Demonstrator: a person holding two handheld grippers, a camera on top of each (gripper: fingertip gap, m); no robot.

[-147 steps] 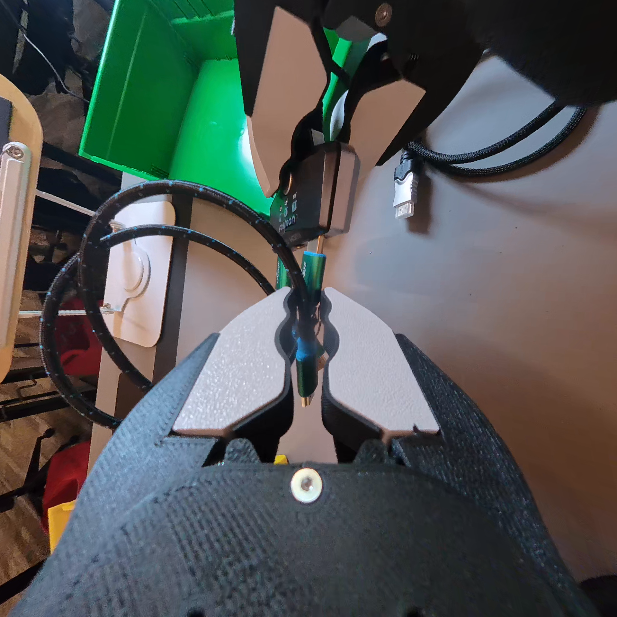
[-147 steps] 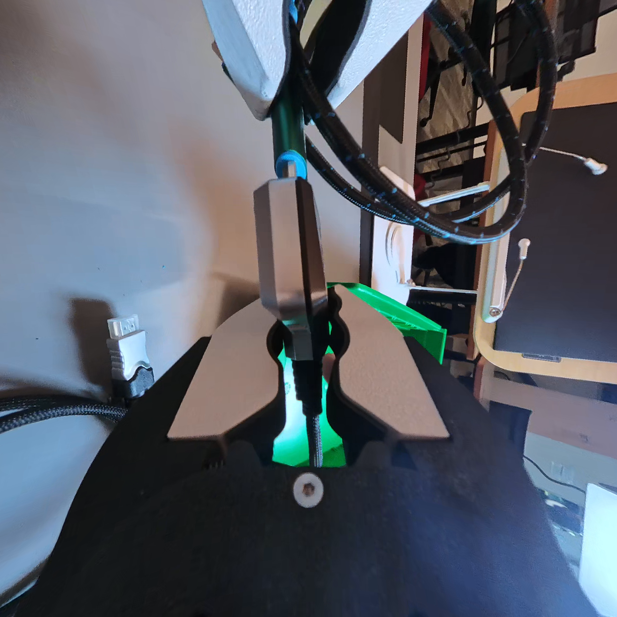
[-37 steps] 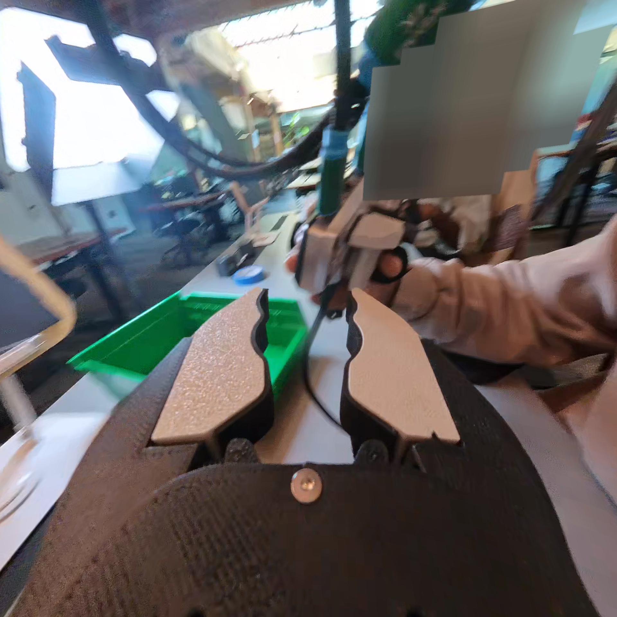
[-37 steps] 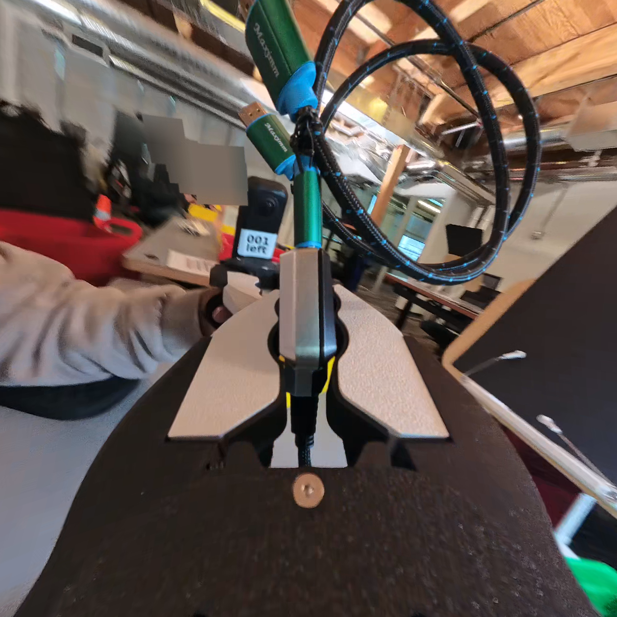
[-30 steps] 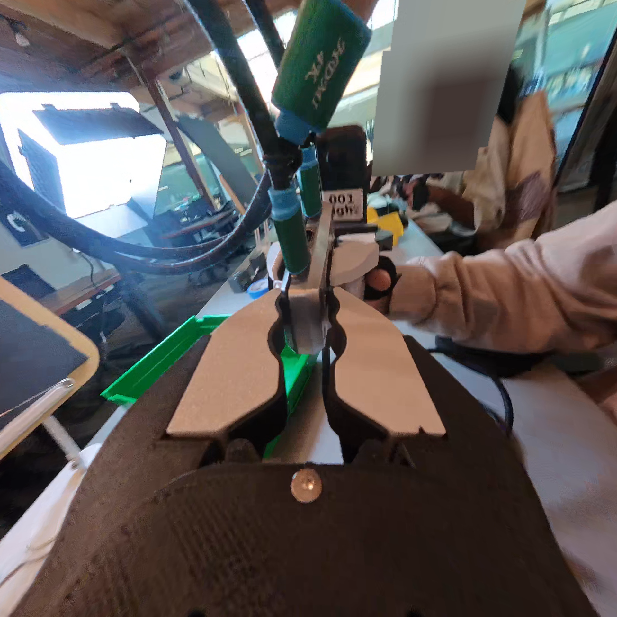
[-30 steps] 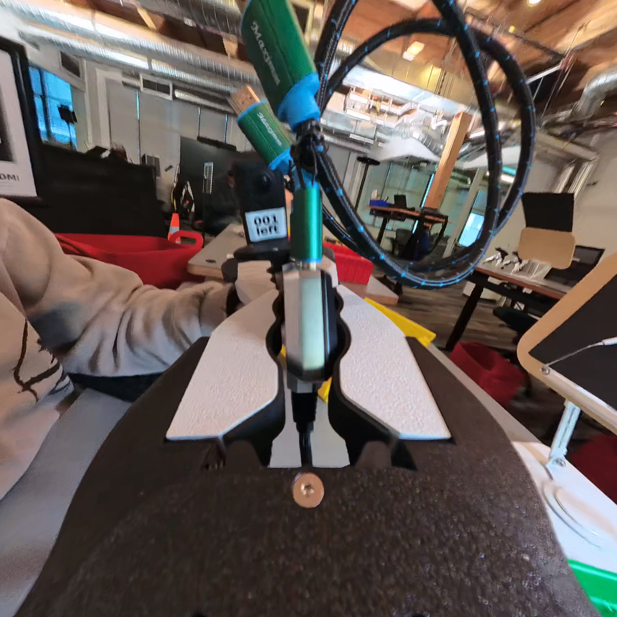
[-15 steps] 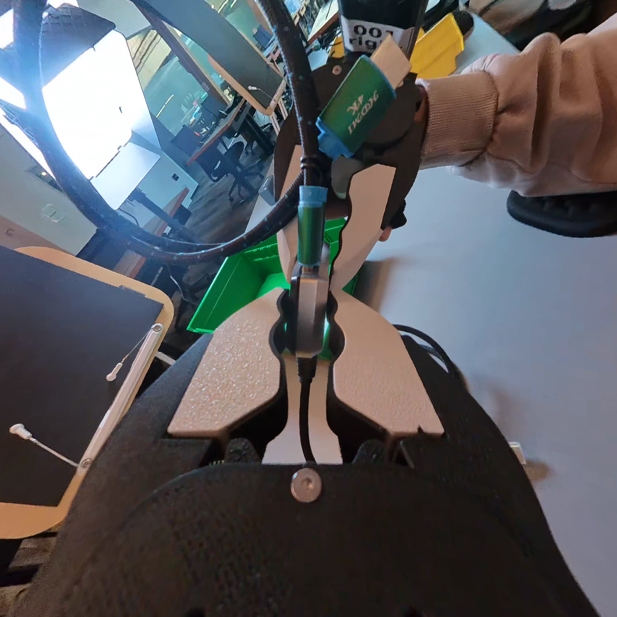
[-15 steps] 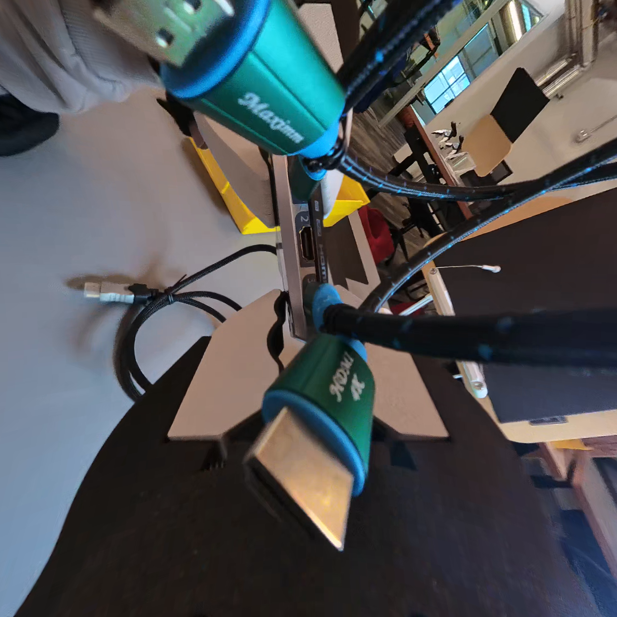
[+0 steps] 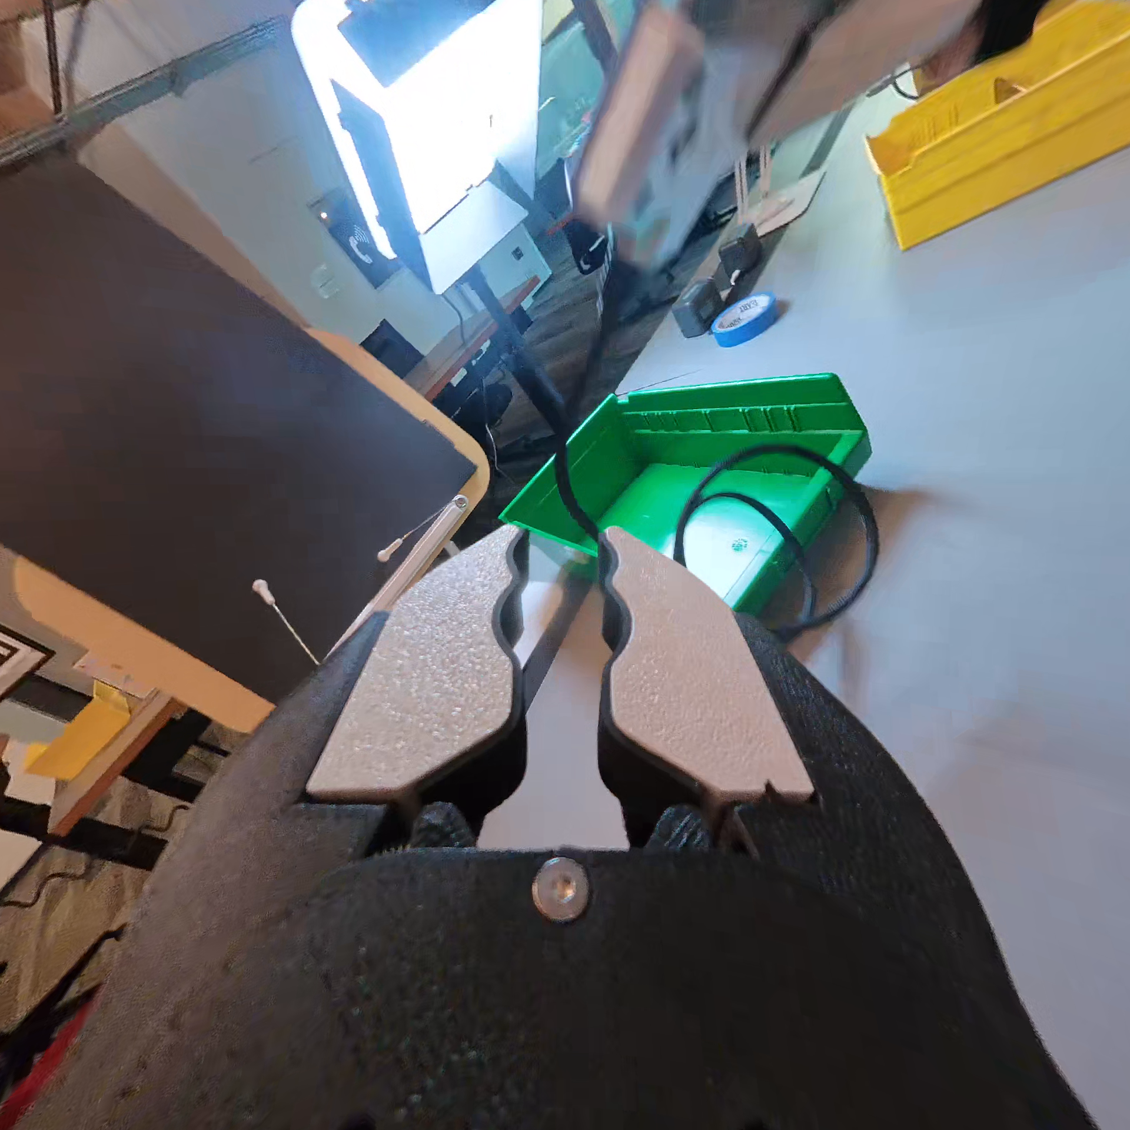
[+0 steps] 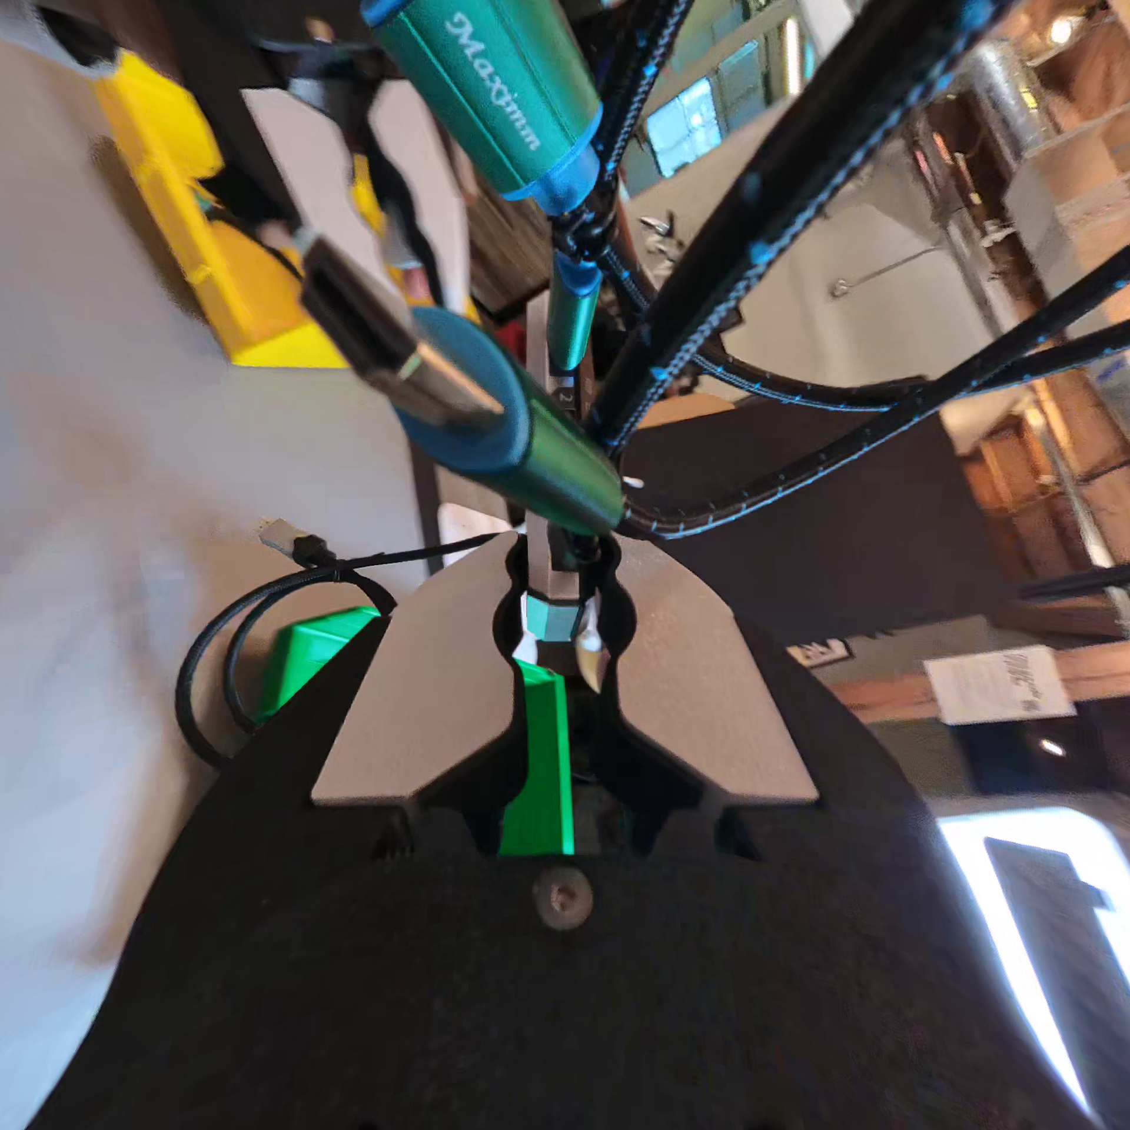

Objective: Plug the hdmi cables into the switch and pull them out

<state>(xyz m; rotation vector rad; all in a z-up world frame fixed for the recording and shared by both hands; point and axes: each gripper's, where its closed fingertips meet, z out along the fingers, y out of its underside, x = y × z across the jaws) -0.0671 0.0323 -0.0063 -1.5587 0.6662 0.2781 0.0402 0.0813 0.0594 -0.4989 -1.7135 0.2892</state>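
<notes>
In the right wrist view my right gripper (image 10: 559, 550) is shut on the thin grey switch (image 10: 553, 581), held on edge. One green HDMI plug (image 10: 572, 324) sits in the switch. Two loose green plugs, one above (image 10: 489, 92) and one in the middle (image 10: 520, 440), hang on braided black-and-blue cables (image 10: 795, 244). The switch's thin black lead (image 10: 214, 660) loops over the grey table and ends in a small silver plug (image 10: 278, 532). My left gripper (image 9: 562, 544) is open and empty near the table edge, with the thin lead (image 9: 572, 489) running past its right fingertip. It shows blurred beyond the switch (image 10: 318, 171).
A green bin (image 9: 734, 422) lies just beyond the left gripper, with the lead looped over it; it shows under the right gripper (image 10: 538, 764). A yellow bin (image 9: 1009, 122) and a blue tape roll (image 9: 746, 312) lie farther off. A black board with a tan rim (image 9: 183, 428) stands left. The left gripper's tips are roughly 15 cm from the right gripper's.
My left gripper has let go of the switch and opened, and has drawn back. My right gripper keeps the switch and has swung it, with the cables, over the green bin.
</notes>
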